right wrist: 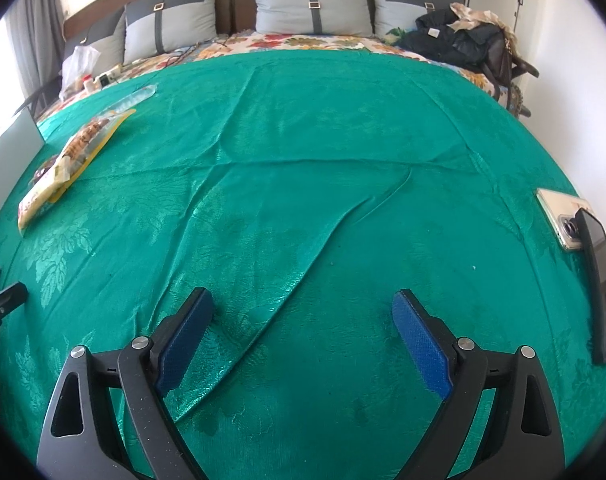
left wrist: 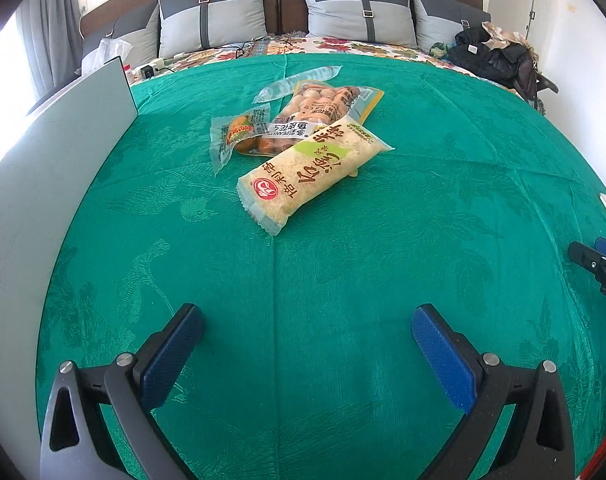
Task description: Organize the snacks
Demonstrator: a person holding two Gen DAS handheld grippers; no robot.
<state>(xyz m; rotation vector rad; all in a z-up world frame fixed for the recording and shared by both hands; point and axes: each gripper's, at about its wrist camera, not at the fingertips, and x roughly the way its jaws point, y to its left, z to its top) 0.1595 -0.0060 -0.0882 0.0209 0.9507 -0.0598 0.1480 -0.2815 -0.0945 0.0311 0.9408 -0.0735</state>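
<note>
Several snack packs lie in a pile on the green bedspread [left wrist: 303, 280]. A cream-yellow pack with red Chinese writing [left wrist: 311, 170] lies nearest. Behind it lie a peanut bag with a yellow edge [left wrist: 323, 106], a small clear pack of orange snacks [left wrist: 239, 136] and a long clear pack [left wrist: 295, 82]. My left gripper [left wrist: 307, 344] is open and empty, well short of the pile. My right gripper [right wrist: 303, 328] is open and empty over bare cloth. The pile [right wrist: 63, 160] lies far to its left.
A grey-white box wall [left wrist: 55, 168] stands at the left of the pile. Two phones [right wrist: 563, 216] [right wrist: 599, 280] lie at the right edge of the spread. Pillows [left wrist: 211, 16], a dark bag and clothes [left wrist: 491, 52] lie at the head of the bed.
</note>
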